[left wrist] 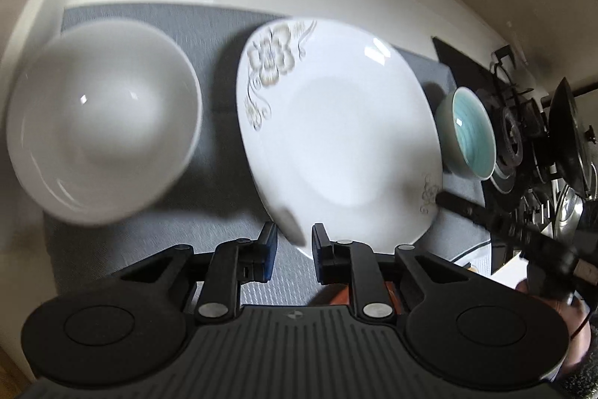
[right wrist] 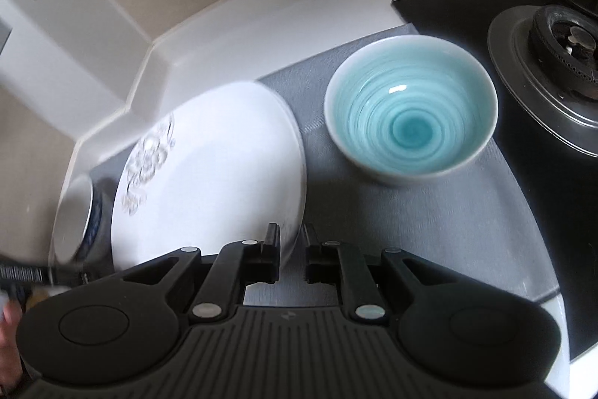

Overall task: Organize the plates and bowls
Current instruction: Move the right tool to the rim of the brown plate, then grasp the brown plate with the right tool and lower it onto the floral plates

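Item: plate point(left wrist: 336, 133), white glazed ceramic, rounded-square outline, shallow well, grey-gold floral print at two corners. It was found directly ahead of the left gripper point(left wrist: 294, 249), its near rim lying between the parted fingers; no closure on it could be confirmed. In the right wrist view the same plate point(right wrist: 213, 182) was seen ahead and left of the right gripper point(right wrist: 292, 249), whose fingers stood slightly apart with the plate edge at the gap; contact could not be told.

Item: white bowl point(left wrist: 101, 122), deep, round, glossy, placed ahead and well left of the left gripper.

Item: teal bowl point(right wrist: 411, 114), ringed glaze inside, pale outside, set ahead and right of the right gripper.

Support: grey woven mat point(left wrist: 224, 36), matt and textured.

Handling judgement: the plate was rated stiff, fairly heavy, slick and breakable. The rim was judged the only practical hold, taken squarely and deep to resist tilting.
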Demonstrator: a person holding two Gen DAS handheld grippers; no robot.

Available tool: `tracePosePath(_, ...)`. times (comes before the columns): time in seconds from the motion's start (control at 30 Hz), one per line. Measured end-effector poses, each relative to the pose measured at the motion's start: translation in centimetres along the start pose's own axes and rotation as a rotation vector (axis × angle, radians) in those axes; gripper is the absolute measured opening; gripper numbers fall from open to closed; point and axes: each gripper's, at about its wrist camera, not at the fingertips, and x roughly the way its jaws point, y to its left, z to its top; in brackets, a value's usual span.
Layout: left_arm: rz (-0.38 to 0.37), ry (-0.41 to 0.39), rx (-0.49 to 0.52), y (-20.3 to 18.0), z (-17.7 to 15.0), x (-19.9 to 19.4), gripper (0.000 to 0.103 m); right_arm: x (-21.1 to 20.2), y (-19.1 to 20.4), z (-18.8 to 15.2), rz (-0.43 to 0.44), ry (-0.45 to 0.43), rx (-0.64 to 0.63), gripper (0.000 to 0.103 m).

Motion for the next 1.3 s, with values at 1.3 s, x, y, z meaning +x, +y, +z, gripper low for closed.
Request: tracePosePath(1.3,0.108,0.013,0.186,-7.2,-7.1,1.1,0.045,-2.7,-2.5,-7.3,-0.035,0.138,-0.187,0.007)
